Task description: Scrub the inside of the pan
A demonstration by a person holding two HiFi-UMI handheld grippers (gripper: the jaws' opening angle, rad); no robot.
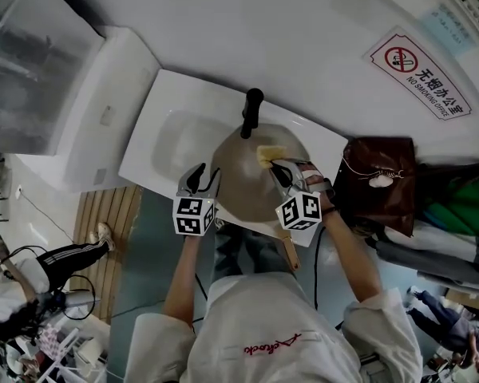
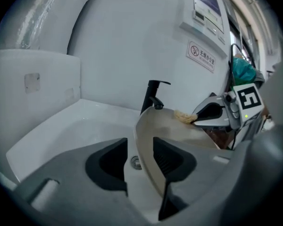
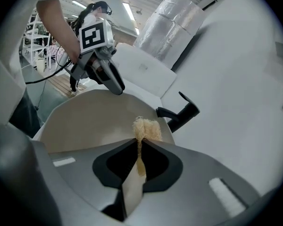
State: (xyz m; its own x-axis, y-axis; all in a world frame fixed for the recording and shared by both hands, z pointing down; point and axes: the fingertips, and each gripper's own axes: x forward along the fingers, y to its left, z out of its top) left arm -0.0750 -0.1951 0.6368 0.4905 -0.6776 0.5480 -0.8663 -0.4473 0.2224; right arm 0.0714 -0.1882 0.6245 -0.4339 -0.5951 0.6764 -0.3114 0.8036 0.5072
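Looks mid-scrub, finish not judgeable: left gripper (image 2: 140, 158) jaws clamp the rim of the pan (image 2: 188, 132), which is tilted over the sink (image 1: 166, 136), and right gripper (image 3: 139, 155) jaws pinch a sponge (image 3: 144, 128) on its inside near the far rim.

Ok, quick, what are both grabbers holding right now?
Left gripper: shut on the pan rim.
Right gripper: shut on the yellow scrub pad.

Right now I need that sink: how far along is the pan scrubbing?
Done: left gripper grips the pan at its rim, over the sink. In hand: right gripper presses the sponge inside, near the tap. Left: probably the rest of the inside.
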